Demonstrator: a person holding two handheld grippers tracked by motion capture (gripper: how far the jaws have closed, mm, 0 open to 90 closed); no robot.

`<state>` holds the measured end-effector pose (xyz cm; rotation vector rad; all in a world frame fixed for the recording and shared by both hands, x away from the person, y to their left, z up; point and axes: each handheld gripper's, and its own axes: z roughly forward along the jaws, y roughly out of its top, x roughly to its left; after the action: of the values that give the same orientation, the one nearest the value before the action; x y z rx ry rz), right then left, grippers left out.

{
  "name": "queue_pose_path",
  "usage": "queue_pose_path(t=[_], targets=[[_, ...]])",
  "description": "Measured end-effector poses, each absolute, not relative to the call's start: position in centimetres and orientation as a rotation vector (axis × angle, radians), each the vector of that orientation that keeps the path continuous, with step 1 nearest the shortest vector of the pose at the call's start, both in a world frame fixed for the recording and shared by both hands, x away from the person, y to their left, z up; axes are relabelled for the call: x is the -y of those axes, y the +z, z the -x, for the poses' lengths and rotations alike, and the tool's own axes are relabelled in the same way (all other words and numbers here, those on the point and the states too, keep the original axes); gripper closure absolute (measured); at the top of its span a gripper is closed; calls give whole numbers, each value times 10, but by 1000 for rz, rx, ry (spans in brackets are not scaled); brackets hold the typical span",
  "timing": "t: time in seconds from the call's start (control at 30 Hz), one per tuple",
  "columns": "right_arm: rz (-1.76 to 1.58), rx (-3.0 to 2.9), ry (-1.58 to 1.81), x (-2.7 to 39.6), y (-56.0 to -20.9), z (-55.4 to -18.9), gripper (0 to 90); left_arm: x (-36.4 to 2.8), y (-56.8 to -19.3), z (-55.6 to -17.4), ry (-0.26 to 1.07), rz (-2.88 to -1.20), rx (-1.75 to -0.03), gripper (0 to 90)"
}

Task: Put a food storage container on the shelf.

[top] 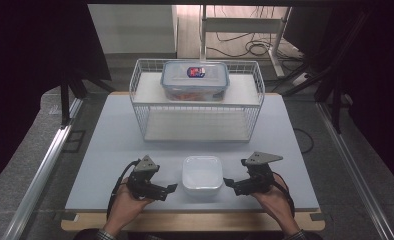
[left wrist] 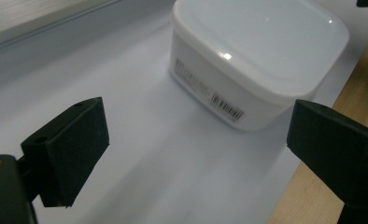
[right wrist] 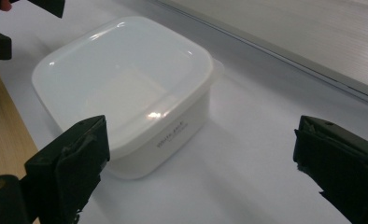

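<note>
Fingers [left wrist: 70, 149] of both grippers gape wide beside the white tub [top: 202, 174] on the pale tabletop [top: 110, 145].

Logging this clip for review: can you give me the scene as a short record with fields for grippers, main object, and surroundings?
left gripper: open, left of the box, not touching
right gripper: open, right of the box, not touching
white lidded box: lid on, near the table's front edge, between the grippers
wire rack: behind the box
clear container: lidded, on the rack's top shelf
table: pale surface
</note>
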<state>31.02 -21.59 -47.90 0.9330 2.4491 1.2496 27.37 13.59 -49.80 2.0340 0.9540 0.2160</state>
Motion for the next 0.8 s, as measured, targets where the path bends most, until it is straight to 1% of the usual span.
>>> queue_pose_path(t=[0.07,0.17,0.27,0.43,0.57,0.8], targets=[[-932,-2455,1262,211,-478,-311,42,-130,-496,-279,186,-2039,-943,53],[-906,-2469,1249,203,-475,-312,41,-123,-492,-285,187,-2071,-920,58],[-908,-2489,1249,196,-472,-314,18,-117,-485,-292,178,-2081,-898,69],[-920,-2539,1241,188,-470,-321,20,-104,-479,-303,172,-2103,-875,77],[-946,-2589,1194,179,-471,-327,41,-96,-483,-313,150,-2102,-885,77],[-971,-2632,1184,175,-482,-332,49,-93,-498,-321,58,-2102,-898,51]])
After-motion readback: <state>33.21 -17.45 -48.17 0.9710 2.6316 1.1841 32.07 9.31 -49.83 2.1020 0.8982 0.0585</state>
